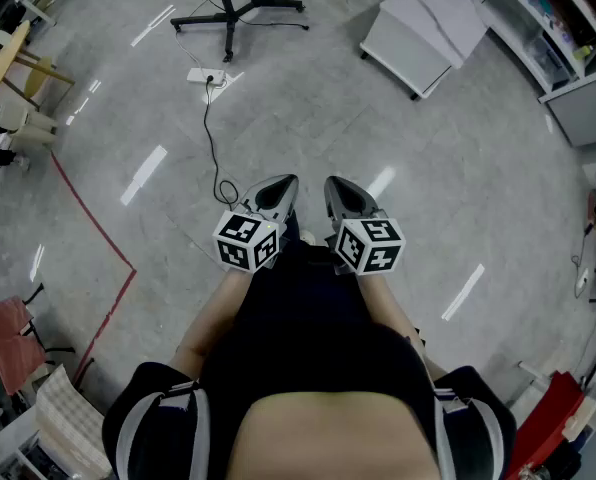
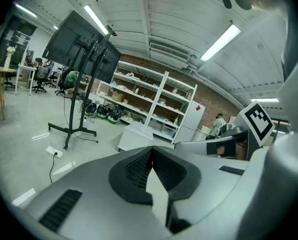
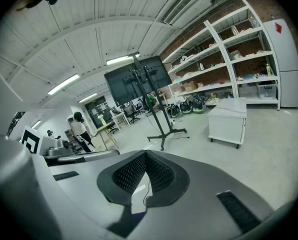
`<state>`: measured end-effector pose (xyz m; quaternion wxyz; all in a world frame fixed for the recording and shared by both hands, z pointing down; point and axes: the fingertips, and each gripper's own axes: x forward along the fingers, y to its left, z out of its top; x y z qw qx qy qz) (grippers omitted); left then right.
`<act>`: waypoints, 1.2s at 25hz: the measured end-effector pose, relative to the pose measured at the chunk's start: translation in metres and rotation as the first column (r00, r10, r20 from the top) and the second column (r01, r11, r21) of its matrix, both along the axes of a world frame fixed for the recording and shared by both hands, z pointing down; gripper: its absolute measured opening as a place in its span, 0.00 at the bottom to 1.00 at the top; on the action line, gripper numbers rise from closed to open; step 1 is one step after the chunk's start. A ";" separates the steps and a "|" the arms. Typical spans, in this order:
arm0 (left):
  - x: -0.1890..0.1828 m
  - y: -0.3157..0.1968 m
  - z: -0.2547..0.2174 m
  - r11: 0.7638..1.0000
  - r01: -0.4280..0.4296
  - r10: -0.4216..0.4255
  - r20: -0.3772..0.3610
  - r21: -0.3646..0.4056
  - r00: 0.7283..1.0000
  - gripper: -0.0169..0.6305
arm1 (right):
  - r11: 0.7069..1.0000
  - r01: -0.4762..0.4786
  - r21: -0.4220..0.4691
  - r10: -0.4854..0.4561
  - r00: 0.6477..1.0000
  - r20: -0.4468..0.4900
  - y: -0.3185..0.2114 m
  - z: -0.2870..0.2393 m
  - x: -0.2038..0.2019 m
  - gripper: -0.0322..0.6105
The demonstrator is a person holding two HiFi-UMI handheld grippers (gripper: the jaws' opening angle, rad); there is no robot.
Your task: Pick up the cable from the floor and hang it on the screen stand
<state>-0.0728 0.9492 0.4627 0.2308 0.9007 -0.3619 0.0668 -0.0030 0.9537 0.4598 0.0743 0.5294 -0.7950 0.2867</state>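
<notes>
A thin black cable (image 1: 211, 133) lies on the grey floor. It runs from a white power strip (image 1: 206, 76) to a small coil (image 1: 225, 190) just left of my left gripper (image 1: 284, 186). The black screen stand (image 1: 233, 10) has its legs at the top of the head view, and it carries large dark screens (image 2: 81, 49). My right gripper (image 1: 336, 186) is held beside the left one, close in front of the person's body. Both are shut with nothing in them. The left gripper view shows its jaws (image 2: 151, 150) meeting, the strip (image 2: 54, 153) beyond. The right gripper (image 3: 145, 153) points toward the stand (image 3: 156, 109).
A low white cabinet (image 1: 423, 28) stands at the upper right, with shelving (image 1: 563, 38) behind it. A red tape line (image 1: 93, 223) crosses the floor at the left. A wooden stool (image 1: 18, 58) and a red chair (image 1: 8, 343) sit along the left edge. A person (image 3: 79, 129) stands far off.
</notes>
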 end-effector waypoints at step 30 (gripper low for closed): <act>-0.004 -0.255 -0.026 1.000 -0.009 0.009 -0.011 0.023 1.000 0.04 | 0.999 -0.033 0.005 0.033 0.999 -0.014 -0.255 -0.015 -0.006 0.09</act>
